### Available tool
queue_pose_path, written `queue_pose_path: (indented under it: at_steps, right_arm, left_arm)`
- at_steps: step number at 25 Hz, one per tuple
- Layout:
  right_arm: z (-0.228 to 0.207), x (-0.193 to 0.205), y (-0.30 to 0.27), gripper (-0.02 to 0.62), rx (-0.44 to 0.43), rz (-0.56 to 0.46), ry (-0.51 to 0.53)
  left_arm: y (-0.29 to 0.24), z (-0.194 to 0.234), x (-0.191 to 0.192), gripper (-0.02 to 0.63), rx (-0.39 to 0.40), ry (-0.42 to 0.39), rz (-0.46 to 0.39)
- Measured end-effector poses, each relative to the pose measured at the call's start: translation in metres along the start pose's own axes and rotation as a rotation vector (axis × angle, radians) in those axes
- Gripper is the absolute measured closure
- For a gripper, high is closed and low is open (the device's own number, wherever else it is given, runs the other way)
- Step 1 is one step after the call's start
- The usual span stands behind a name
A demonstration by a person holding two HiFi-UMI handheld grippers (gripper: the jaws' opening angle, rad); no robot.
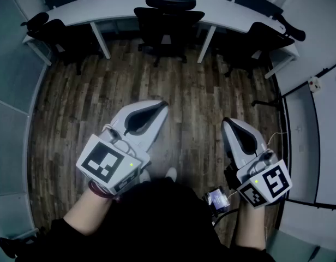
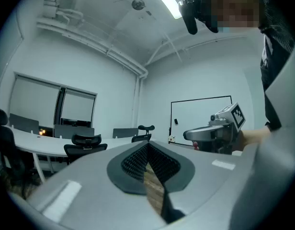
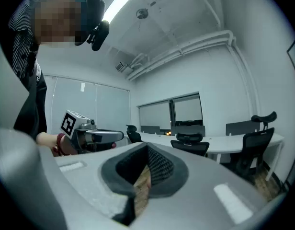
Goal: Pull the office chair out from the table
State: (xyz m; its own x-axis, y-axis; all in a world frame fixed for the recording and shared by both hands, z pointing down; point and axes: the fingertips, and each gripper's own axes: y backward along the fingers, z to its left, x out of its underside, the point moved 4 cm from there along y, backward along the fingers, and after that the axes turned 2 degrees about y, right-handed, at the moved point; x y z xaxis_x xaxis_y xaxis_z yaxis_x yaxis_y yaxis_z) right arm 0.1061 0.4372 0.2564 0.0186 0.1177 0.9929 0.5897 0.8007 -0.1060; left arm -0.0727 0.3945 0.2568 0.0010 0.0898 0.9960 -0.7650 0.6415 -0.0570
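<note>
Chairs (image 1: 168,16), three before one table (image 1: 116,7); left gripper (image 1: 160,108), right gripper (image 1: 228,123) both closed, empty.

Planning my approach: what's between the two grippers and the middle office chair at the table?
Only bare wood floor reaches up to the chair; the head view shows it.

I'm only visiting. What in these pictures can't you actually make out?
- Head view: the middle office chair's wheels, too dark and small.
- Left gripper view: a chair's seat and base, hidden behind the left gripper's own body.
- Right gripper view: most of the floor, hidden behind the right gripper.
- Head view: the small device at the person's waist, too small to identify.
</note>
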Motion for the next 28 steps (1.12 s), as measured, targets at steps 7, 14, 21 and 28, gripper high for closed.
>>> queue_pose_path:
  at_steps: [7, 14, 21, 28]
  right_arm:
    - [-0.009, 0.006, 0.013, 0.595, -0.002, -0.002, 0.014]
    - [-0.024, 0.013, 0.025, 0.595, -0.018, -0.013, 0.043]
    - [-0.052, 0.017, 0.036, 0.595, -0.044, -0.044, 0.006]
    - [-0.079, 0.02, 0.034, 0.595, -0.082, -0.073, -0.052]
  left_arm:
    - [-0.021, -0.024, 0.004, 0.603, 0.027, 0.022, 0.0]
    - [-0.039, -0.036, 0.013, 0.601, 0.025, 0.006, 0.033]
    - [-0.069, -0.048, 0.015, 0.603, -0.004, -0.004, 0.046]
    - [-0.091, -0.056, 0.024, 0.601, 0.013, 0.008, 0.073]
